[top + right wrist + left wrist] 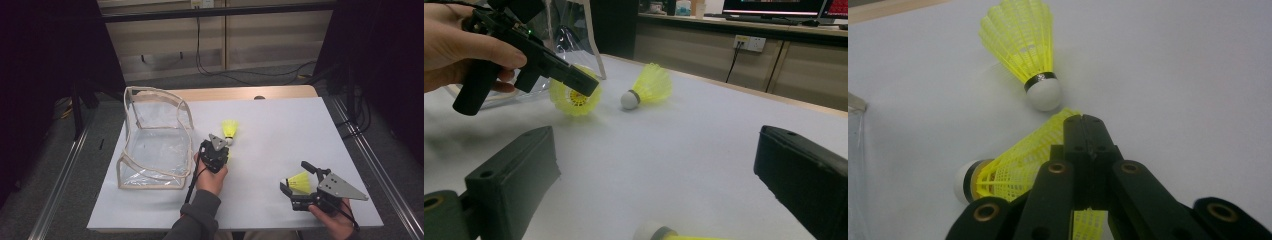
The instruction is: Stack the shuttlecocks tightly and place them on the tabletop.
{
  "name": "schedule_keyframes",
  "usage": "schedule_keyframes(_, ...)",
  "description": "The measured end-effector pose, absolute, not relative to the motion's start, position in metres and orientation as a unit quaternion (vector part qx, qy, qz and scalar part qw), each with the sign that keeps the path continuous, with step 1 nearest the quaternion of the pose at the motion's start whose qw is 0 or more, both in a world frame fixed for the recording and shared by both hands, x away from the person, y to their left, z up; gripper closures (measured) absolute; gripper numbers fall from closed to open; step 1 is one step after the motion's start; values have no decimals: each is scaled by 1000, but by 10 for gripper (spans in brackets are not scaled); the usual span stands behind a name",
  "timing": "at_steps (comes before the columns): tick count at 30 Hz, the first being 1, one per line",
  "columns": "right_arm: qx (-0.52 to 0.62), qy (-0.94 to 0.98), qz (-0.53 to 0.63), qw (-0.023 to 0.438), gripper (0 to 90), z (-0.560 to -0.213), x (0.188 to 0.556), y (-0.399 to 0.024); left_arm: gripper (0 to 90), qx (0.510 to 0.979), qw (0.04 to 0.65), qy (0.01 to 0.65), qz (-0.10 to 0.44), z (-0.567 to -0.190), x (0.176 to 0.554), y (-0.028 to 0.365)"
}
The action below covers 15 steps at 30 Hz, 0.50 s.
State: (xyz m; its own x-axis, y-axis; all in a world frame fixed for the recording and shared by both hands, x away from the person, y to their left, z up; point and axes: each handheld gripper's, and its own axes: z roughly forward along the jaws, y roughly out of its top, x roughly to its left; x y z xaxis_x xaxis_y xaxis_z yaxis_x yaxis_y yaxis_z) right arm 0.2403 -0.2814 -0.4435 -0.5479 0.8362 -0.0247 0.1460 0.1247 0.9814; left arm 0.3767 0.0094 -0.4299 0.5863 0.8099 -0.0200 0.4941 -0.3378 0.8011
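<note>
While we work shuttlecocks toward the clear bag [150,140] | left tongs [1087,131] clamped on a shuttlecock's skirt [1020,165], lifted for bagging | right tongs [654,175] wide open straddling third shuttlecock [298,182] | second shuttlecock [230,129] lies on tabletop [280,135].

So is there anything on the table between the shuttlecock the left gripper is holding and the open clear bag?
Nothing visible. The left gripper is shut on a yellow shuttlecock just right of the clear bag, with bare white table between them. The other shuttlecock lies on the far side, away from the bag.
</note>
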Motion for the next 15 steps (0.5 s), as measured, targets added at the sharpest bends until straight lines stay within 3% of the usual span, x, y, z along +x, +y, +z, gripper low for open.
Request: schedule_keyframes(15, 358, 683, 556, 311, 32, -443, 240, -282, 878, 786, 421, 407, 199, -425, 379, 10)
